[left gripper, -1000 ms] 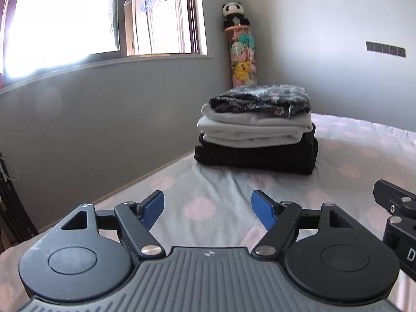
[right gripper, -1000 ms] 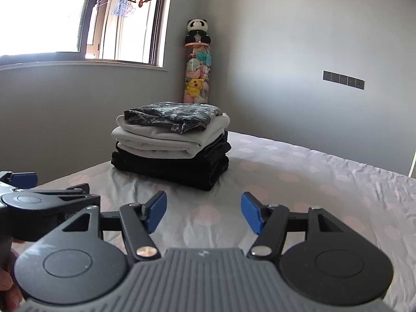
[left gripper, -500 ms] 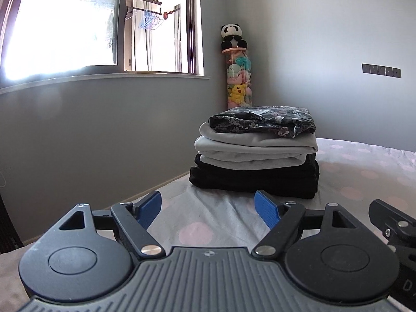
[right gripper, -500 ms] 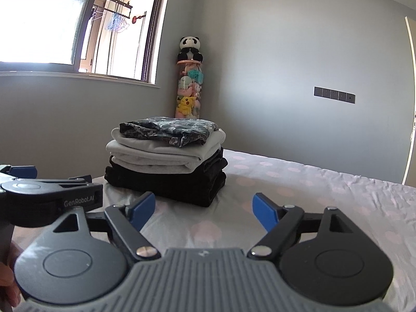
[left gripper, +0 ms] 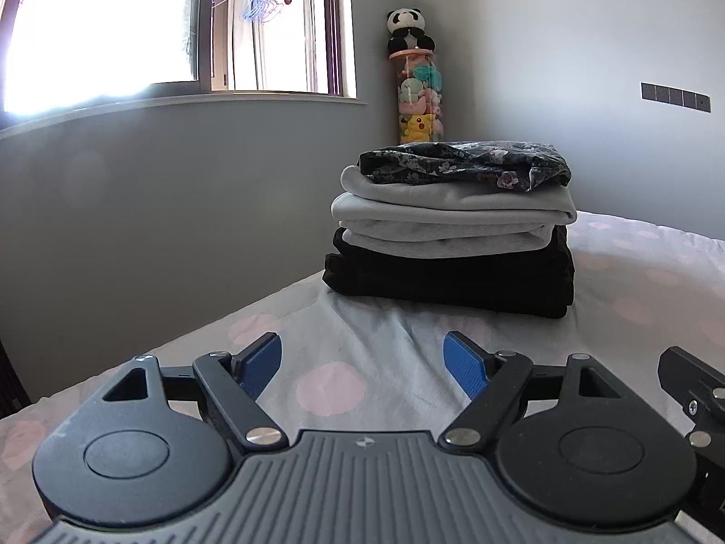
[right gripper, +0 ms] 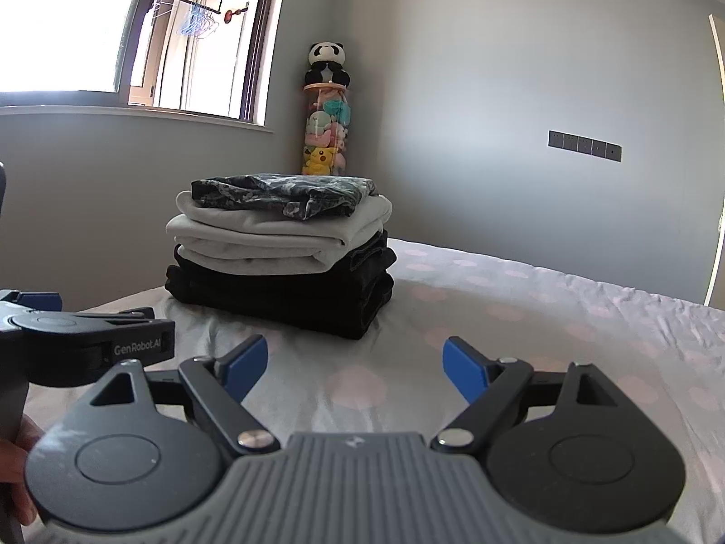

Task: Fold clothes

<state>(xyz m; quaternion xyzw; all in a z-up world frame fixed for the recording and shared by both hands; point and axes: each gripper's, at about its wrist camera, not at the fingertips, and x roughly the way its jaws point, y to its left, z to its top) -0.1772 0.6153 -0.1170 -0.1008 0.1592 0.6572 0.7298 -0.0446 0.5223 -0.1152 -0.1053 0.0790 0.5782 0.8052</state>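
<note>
the stack of folded clothes (left gripper: 448,231) sits on the bed (left gripper: 344,340) near its far corner by the wall: a dark patterned piece (left gripper: 462,165) on top, pale grey folds (left gripper: 448,217) in the middle, thick black garments (left gripper: 448,276) underneath. it all looks soft and floppy, the black layer likely the heaviest, the top piece light and apt to slide. i'd guess any lift wants both tongs under the bottom fold at opposite sides, not a pinch on one edge, or the pile would sag and spill.

the left gripper (left gripper: 362,362) hangs low over the polka-dot sheet, jaws spread wide, nothing between them. the right gripper (right gripper: 355,365) is just as wide and bare, well short of the stack.

the right view shows the stack's open side, where layered edges stagger, plus the left tool's body (right gripper: 86,340) and a bit of the hand (right gripper: 18,471). the left view gives the stack's broad face and more of the window (left gripper: 136,31). both catch the tube of plush toys (right gripper: 324,136) in the corner.
</note>
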